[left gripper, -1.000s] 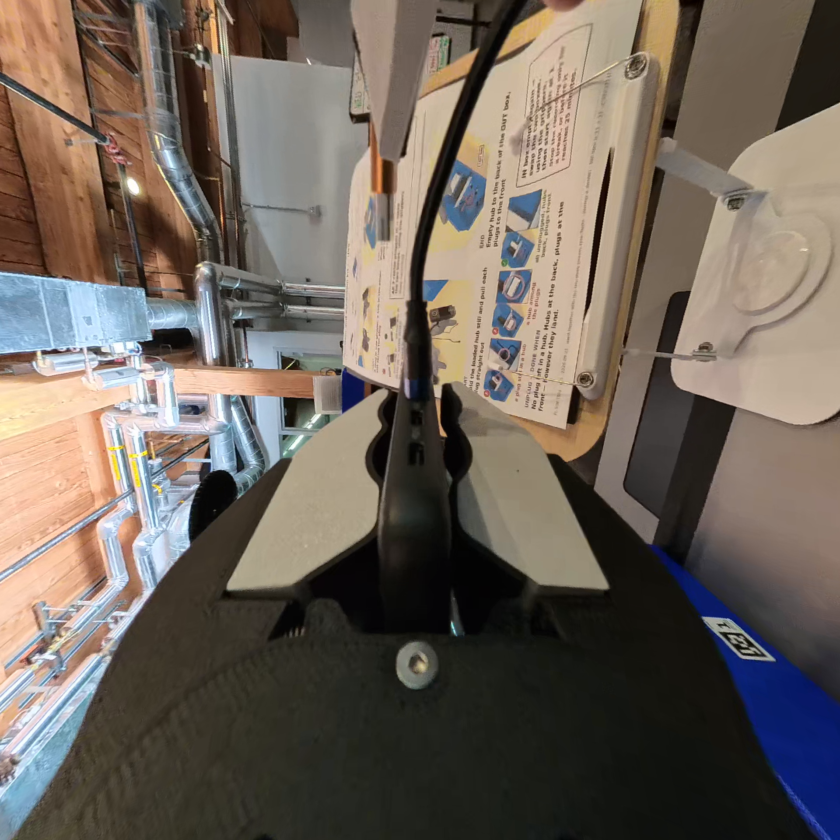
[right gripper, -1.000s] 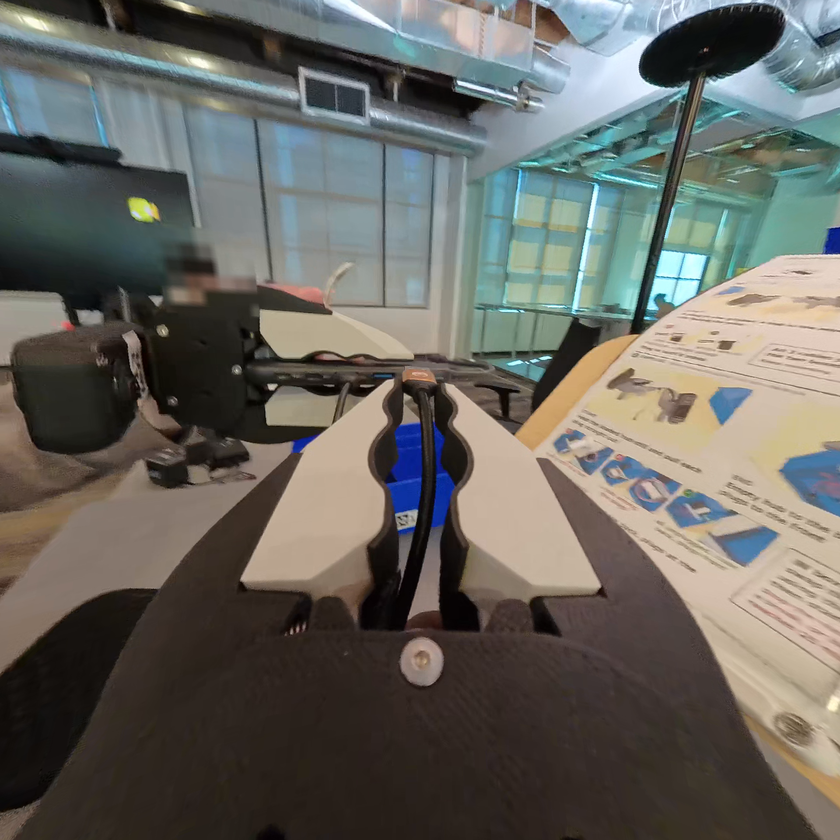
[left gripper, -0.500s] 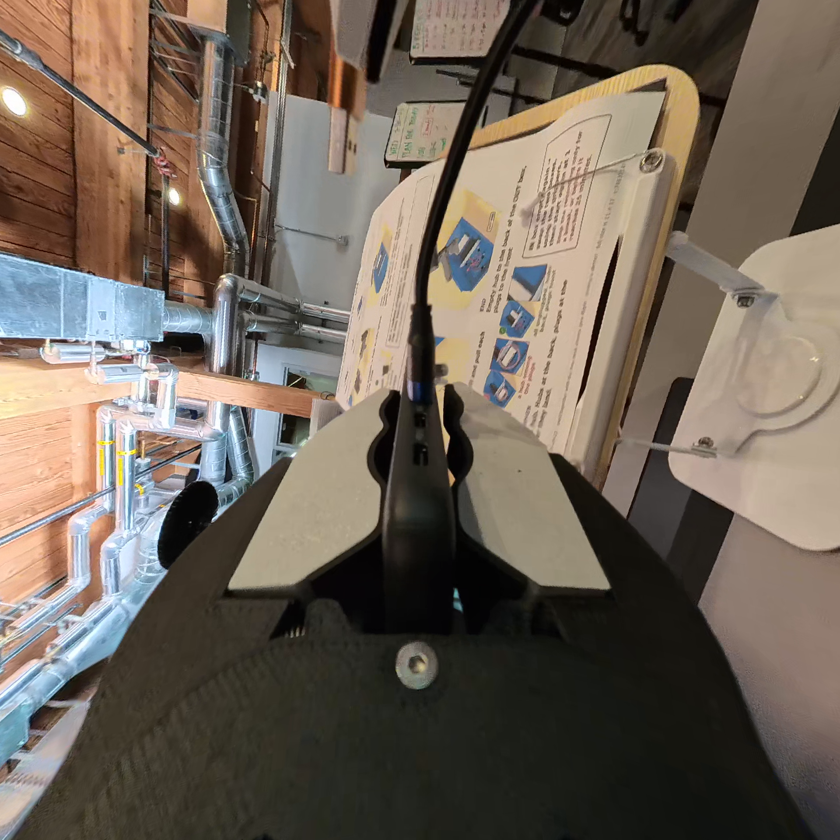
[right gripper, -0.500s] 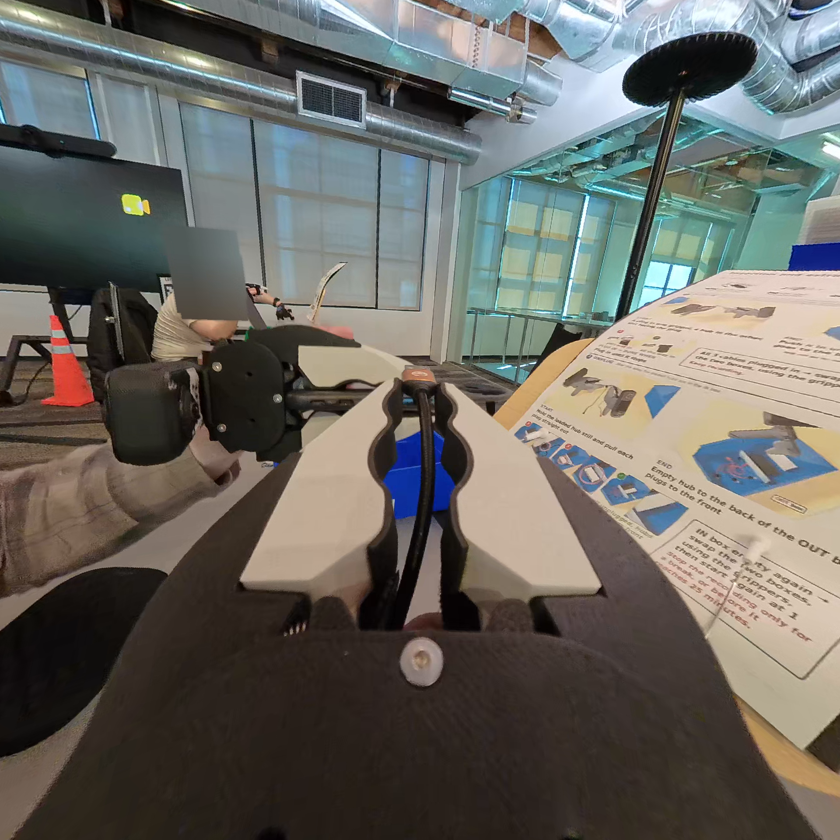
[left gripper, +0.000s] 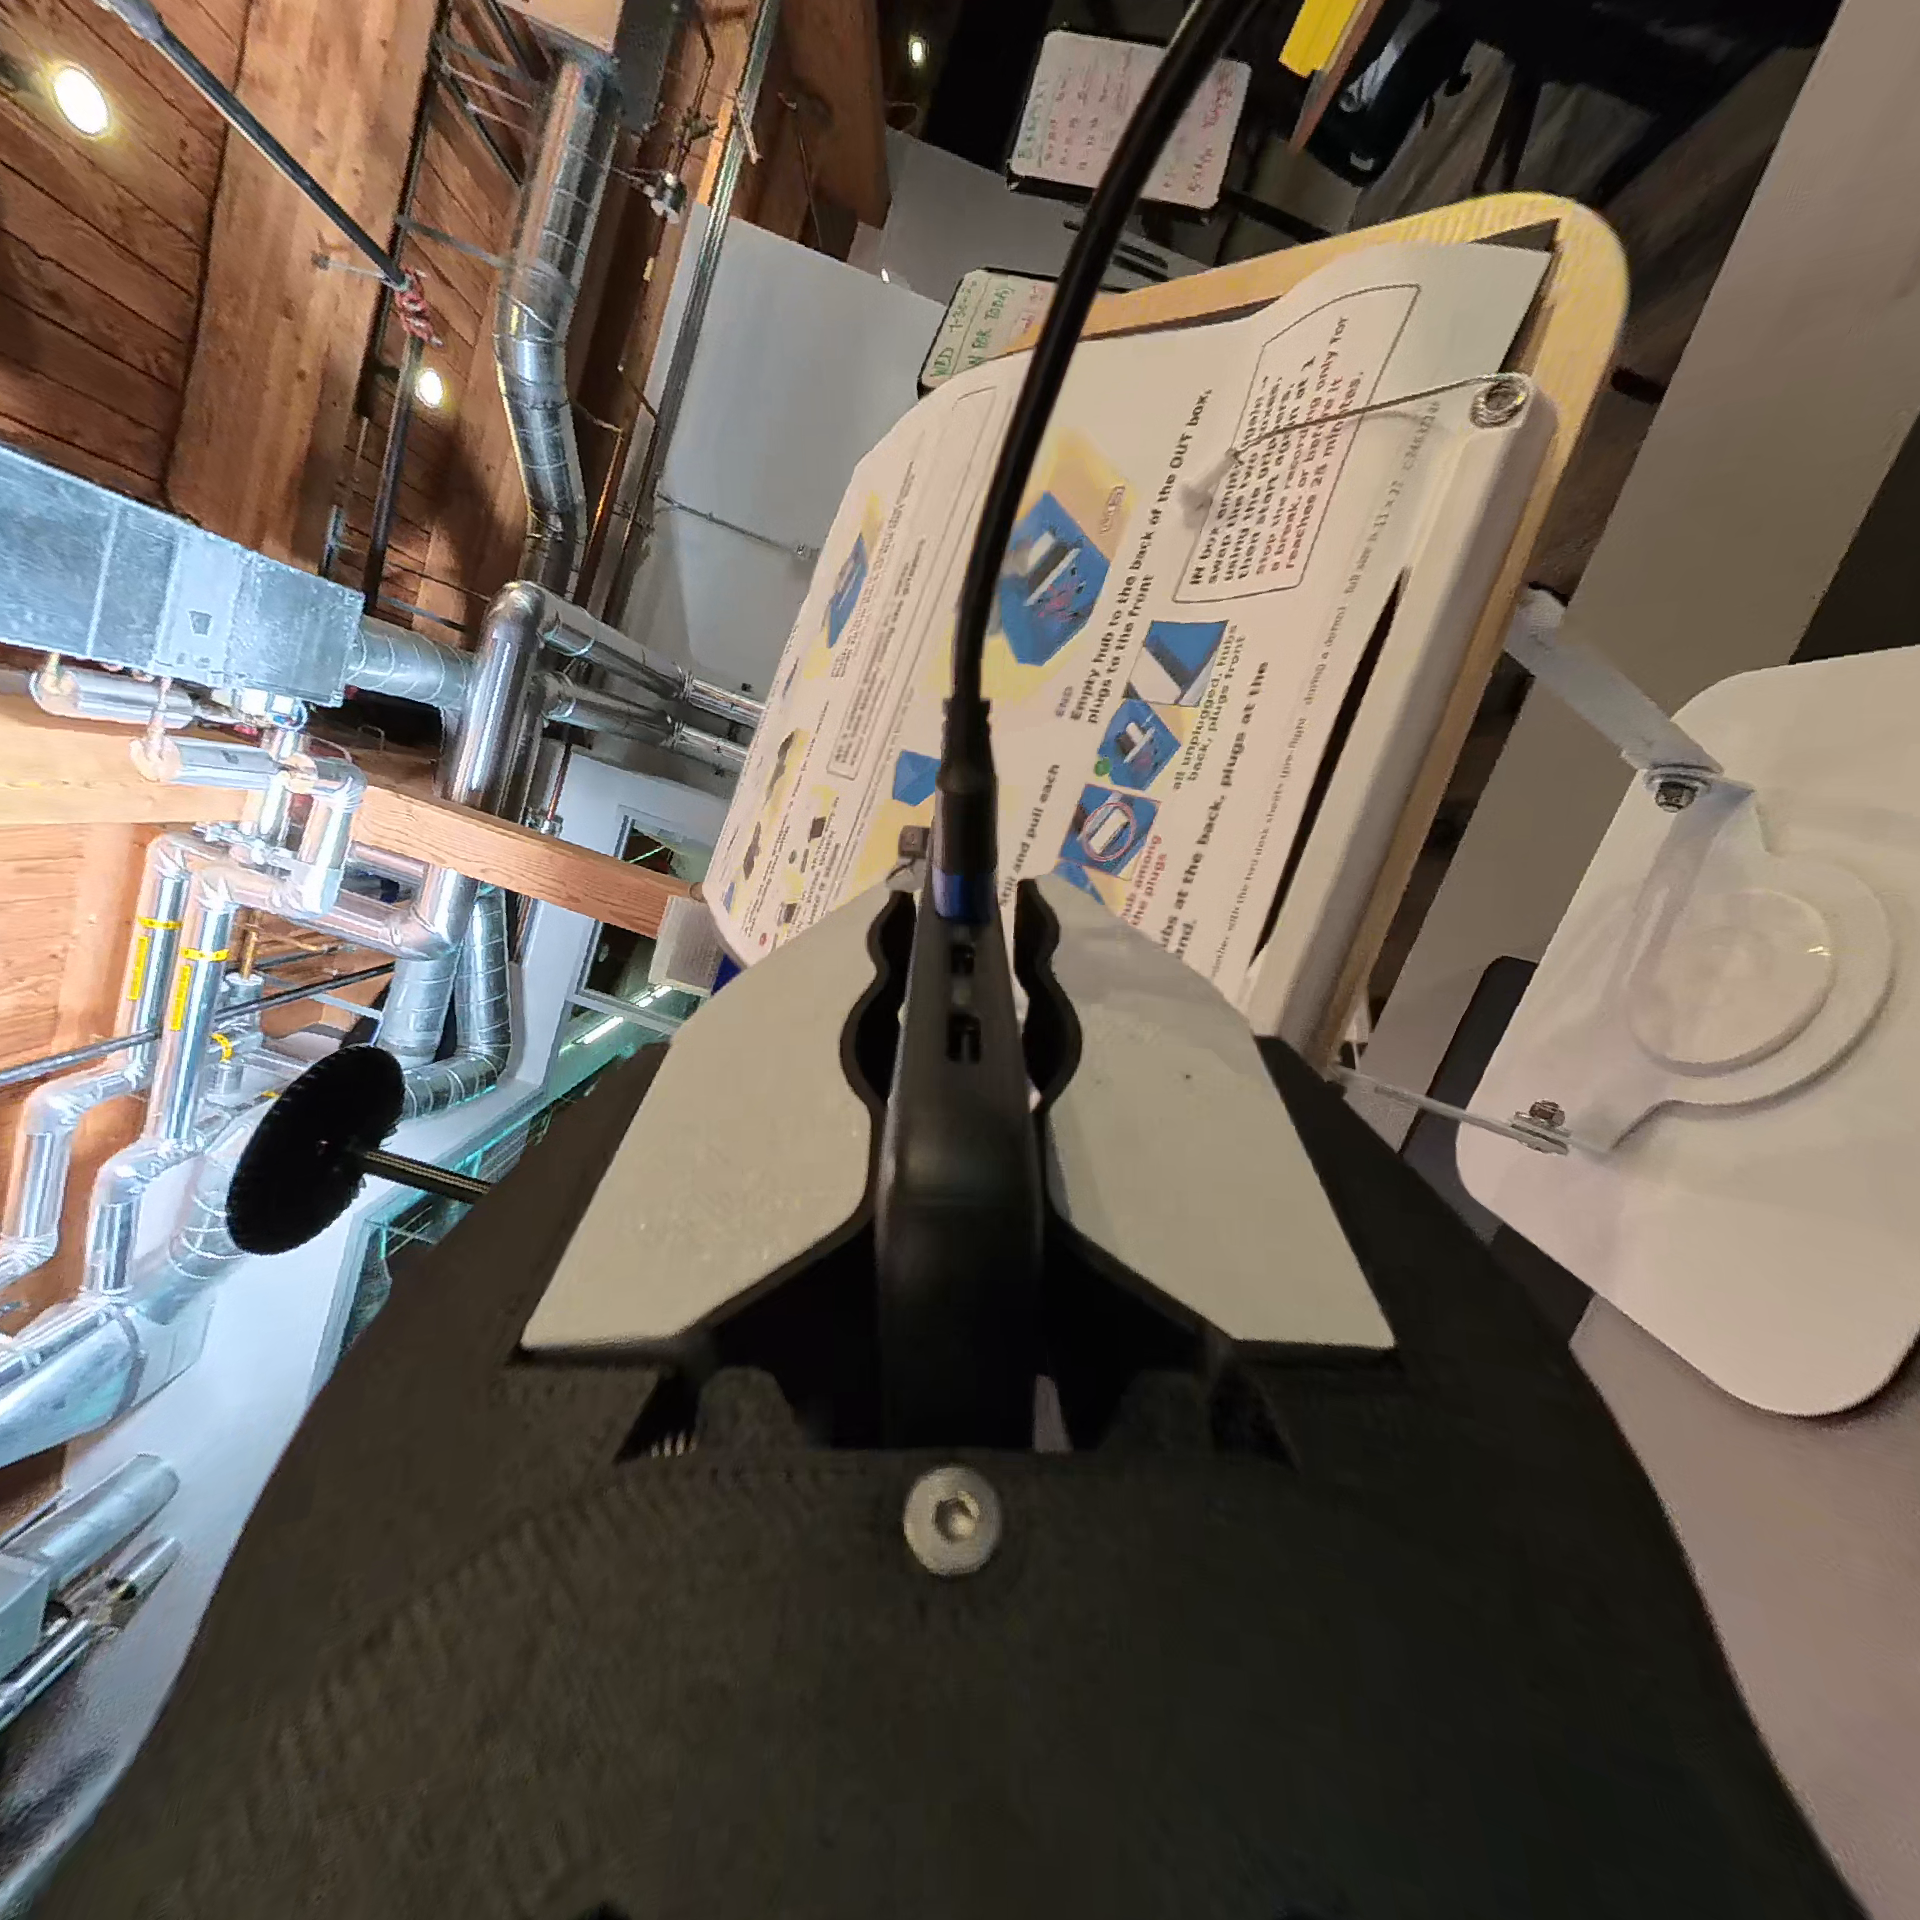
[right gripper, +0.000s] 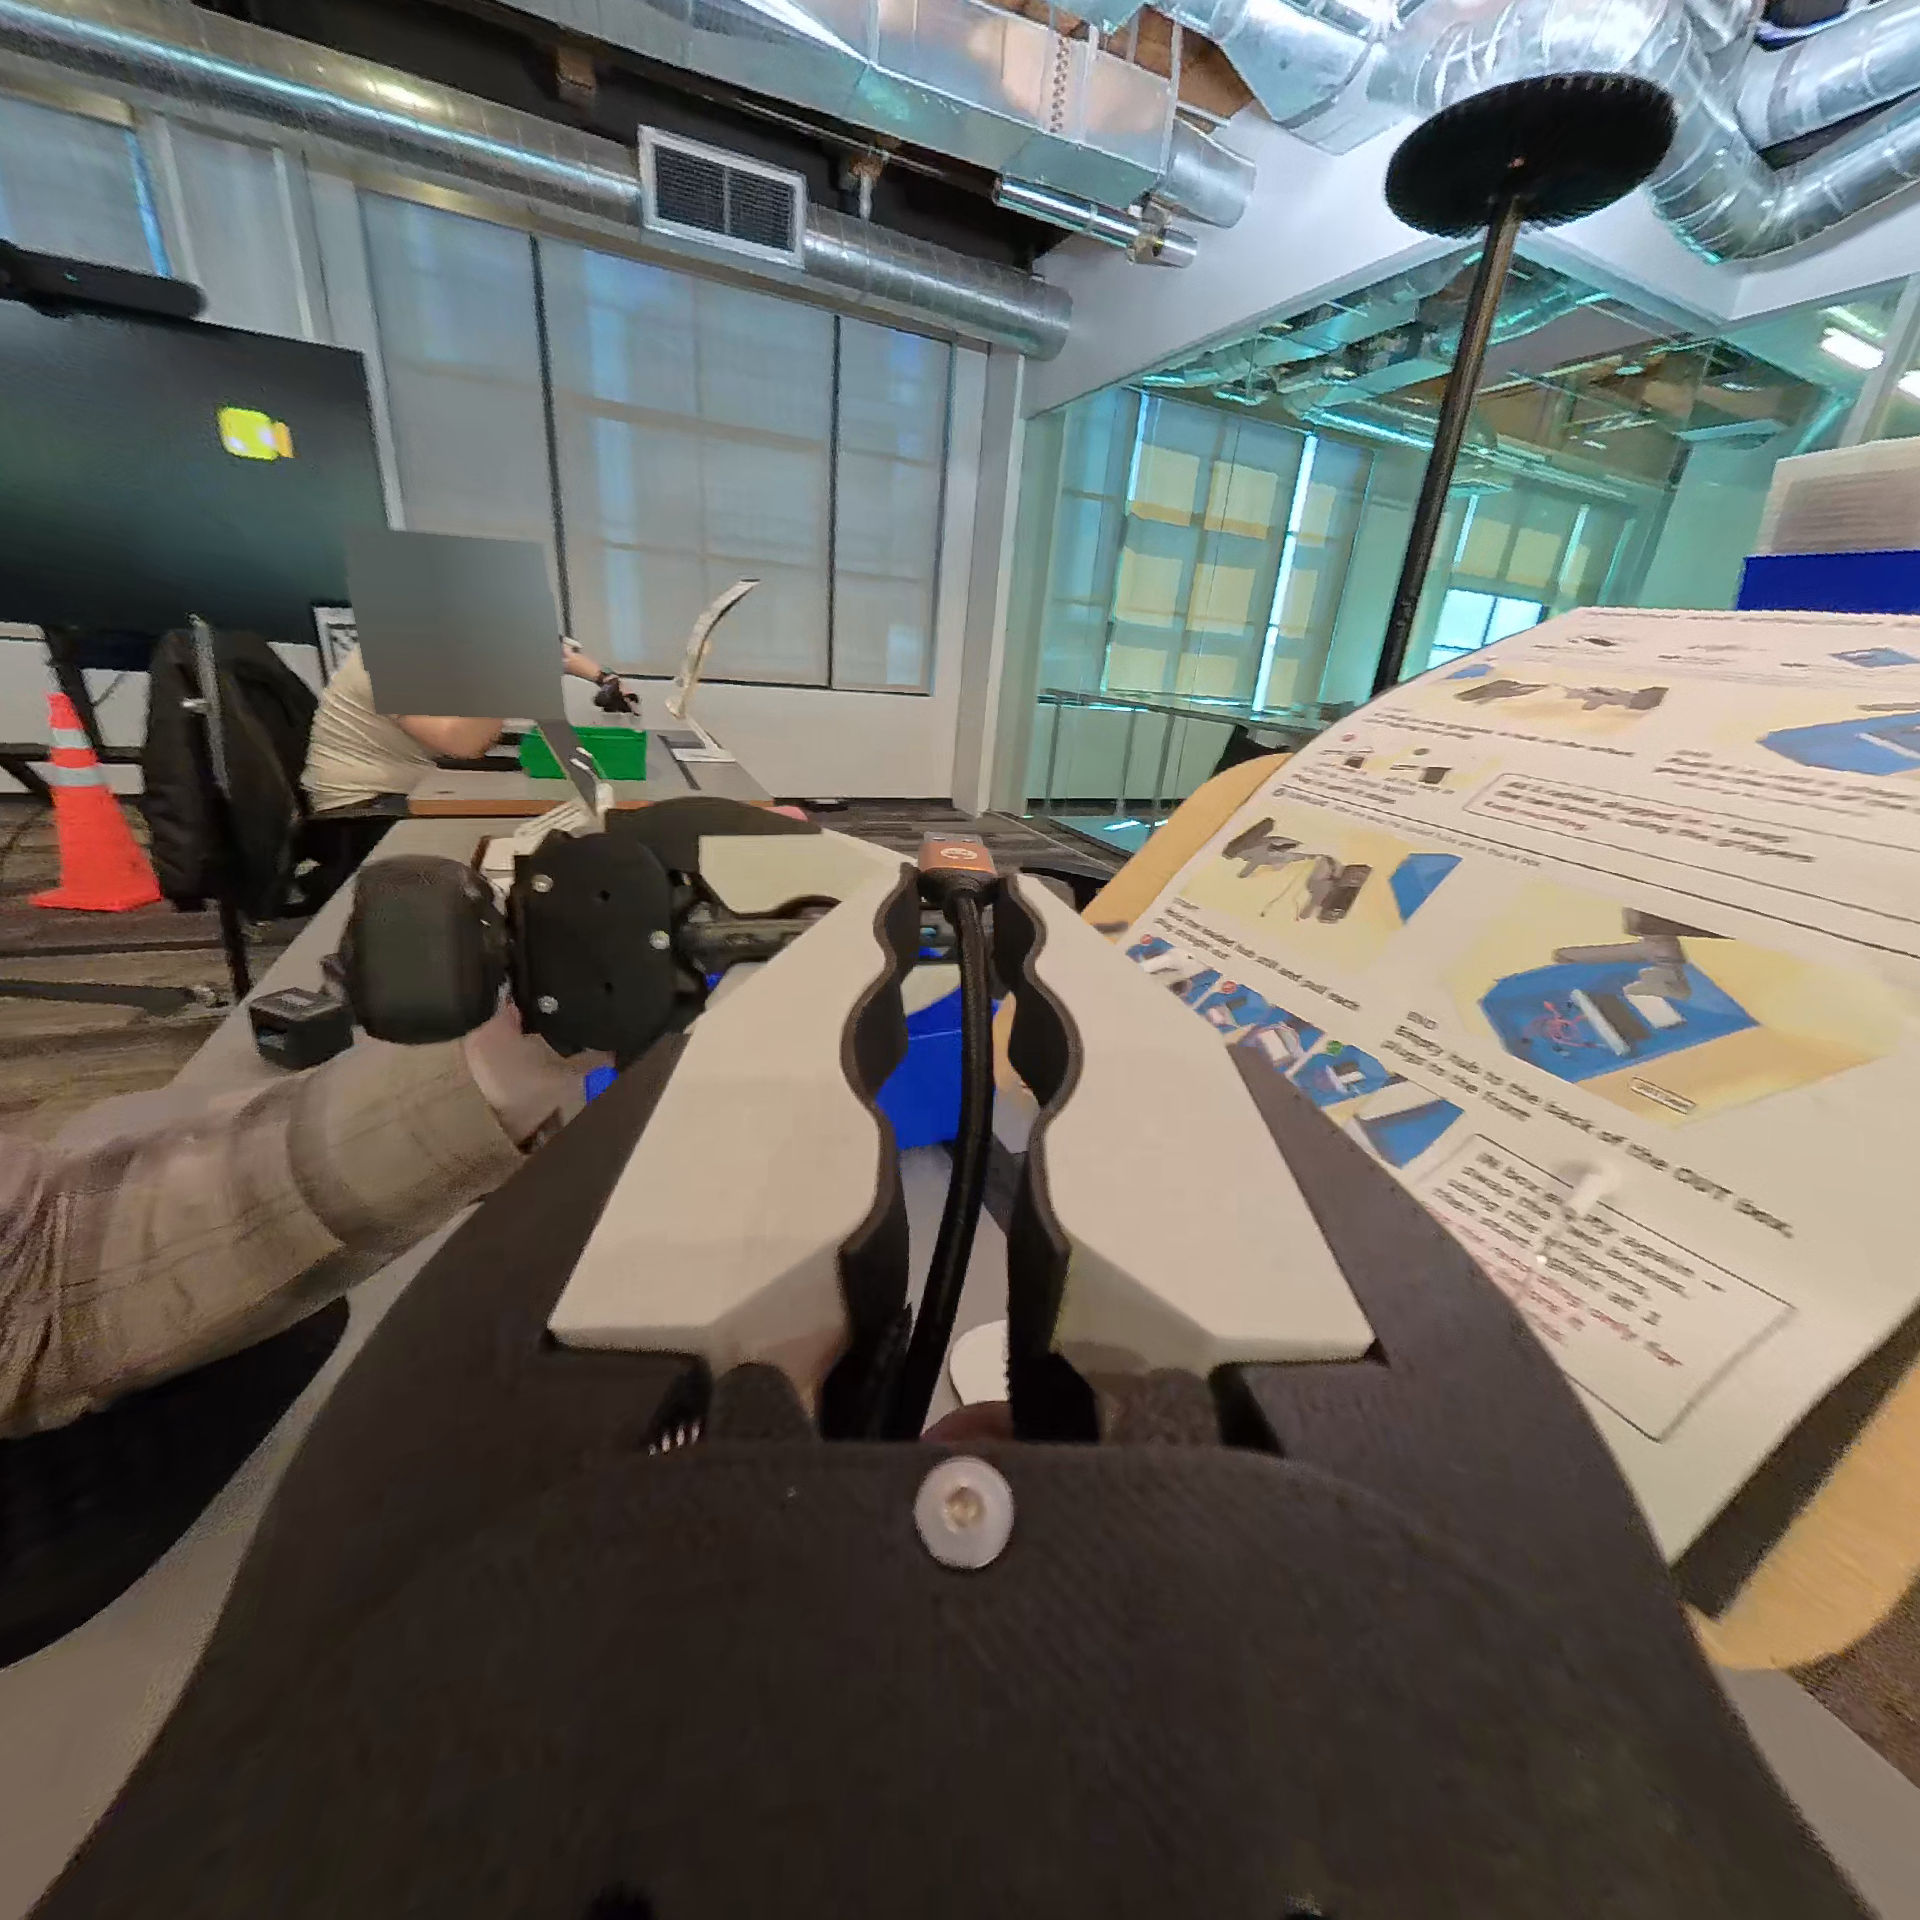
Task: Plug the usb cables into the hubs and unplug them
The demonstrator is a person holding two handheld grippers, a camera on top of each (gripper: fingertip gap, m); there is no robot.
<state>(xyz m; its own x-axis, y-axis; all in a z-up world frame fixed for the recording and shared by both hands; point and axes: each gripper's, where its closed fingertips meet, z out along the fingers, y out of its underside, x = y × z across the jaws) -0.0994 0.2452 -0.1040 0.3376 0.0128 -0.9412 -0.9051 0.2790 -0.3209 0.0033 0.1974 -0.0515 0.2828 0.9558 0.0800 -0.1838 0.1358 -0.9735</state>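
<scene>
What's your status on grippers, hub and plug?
Left gripper shut on hub, its cable running up. Right gripper shut on plug, clear of the hub, unplugged. Nothing between them.

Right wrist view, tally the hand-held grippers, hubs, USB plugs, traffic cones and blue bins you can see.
Hand-held grippers: 2 (right, left)
Hub: 1
USB plug: 1
Traffic cone: 1
Blue bin: 1
Total: 6

An open-plan office workspace: exposed ceiling ducts (right gripper: 935, 156), glass-walled rooms (right gripper: 1299, 582), desks (right gripper: 582, 795), a wall screen (right gripper: 177, 468).
</scene>
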